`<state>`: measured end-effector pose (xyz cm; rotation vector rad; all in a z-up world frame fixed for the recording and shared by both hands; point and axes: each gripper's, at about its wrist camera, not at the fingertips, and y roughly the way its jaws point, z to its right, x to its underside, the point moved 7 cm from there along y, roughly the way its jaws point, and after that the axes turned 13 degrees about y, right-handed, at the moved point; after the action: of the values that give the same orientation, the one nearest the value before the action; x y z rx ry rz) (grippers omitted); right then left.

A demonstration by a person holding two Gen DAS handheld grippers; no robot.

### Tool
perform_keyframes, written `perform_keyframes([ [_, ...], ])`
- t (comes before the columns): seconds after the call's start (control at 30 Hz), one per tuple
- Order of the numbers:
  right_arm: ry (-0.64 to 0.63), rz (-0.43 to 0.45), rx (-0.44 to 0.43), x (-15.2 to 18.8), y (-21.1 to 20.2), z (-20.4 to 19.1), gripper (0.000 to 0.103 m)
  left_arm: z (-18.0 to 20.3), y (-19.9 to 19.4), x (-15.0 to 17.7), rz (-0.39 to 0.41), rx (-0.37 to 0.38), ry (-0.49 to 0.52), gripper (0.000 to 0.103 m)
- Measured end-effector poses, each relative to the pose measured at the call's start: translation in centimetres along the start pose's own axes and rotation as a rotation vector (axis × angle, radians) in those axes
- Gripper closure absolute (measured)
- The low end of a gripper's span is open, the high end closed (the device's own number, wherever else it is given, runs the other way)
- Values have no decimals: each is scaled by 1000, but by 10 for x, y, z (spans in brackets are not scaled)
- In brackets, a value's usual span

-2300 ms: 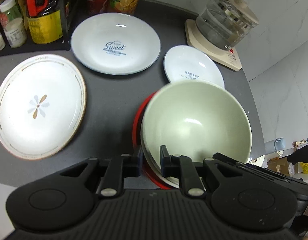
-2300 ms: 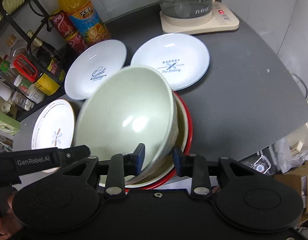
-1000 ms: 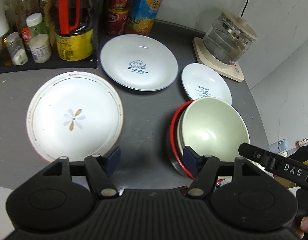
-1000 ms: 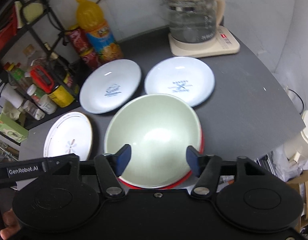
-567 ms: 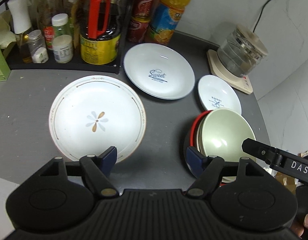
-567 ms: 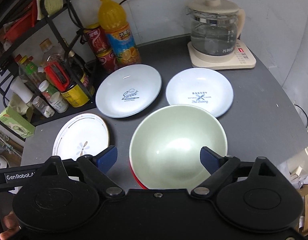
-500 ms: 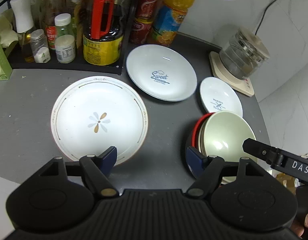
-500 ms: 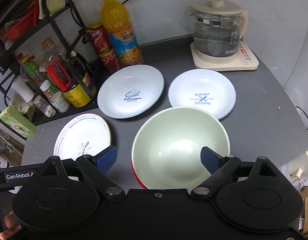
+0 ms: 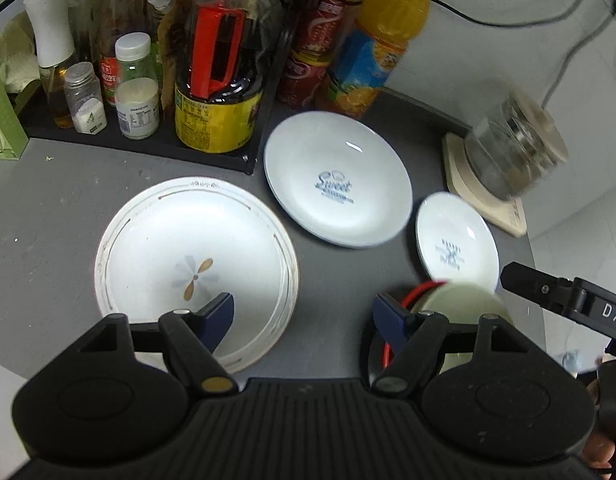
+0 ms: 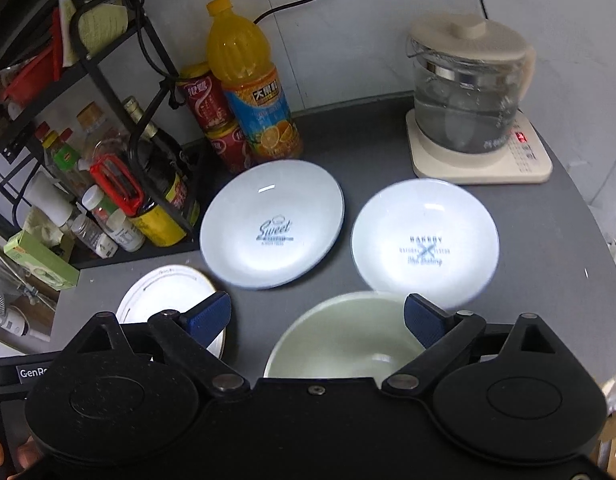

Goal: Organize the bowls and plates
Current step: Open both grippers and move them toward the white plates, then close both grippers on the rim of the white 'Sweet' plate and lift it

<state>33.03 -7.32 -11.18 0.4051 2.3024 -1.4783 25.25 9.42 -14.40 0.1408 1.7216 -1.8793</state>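
With both grippers, left gripper and right gripper, spread empty: flower plate near-left, rigid, slick, breakable; best pinched at rim.

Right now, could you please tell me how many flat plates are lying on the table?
3: the flower plate on the left, the "Sweet" plate by the drinks, and the "Bakery" plate near the kettle. The bowl stack might hide more.

Both claws released green bowl onto stack, opened wide, pulled back.
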Motion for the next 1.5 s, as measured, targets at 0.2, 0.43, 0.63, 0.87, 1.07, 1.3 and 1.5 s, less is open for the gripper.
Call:
perform_keyframes([
  [0.2,-62,-31,-43,-32,22,-5,9,-5,17,-23,11,-25,-99,28],
  [0.43,-100,-93,-88,-68,51,-6,23,-10,38,-45,32,-42,-201,31],
  [0.63,-134,-160,-105,-86,84,-9,39,-18,56,-56,44,-45,-289,43],
  [0.87,-172,-229,-108,-100,124,-9,57,-30,83,-62,63,-27,-386,58],
  [1.07,-201,-277,-96,-102,158,-5,67,-39,105,-61,66,-29,-452,73],
  [1.3,-253,-269,-158,-105,190,-2,77,-43,125,-64,58,-52,-476,77],
  [1.5,-251,-294,-144,-103,207,6,81,-47,147,-64,31,-75,-487,81],
])
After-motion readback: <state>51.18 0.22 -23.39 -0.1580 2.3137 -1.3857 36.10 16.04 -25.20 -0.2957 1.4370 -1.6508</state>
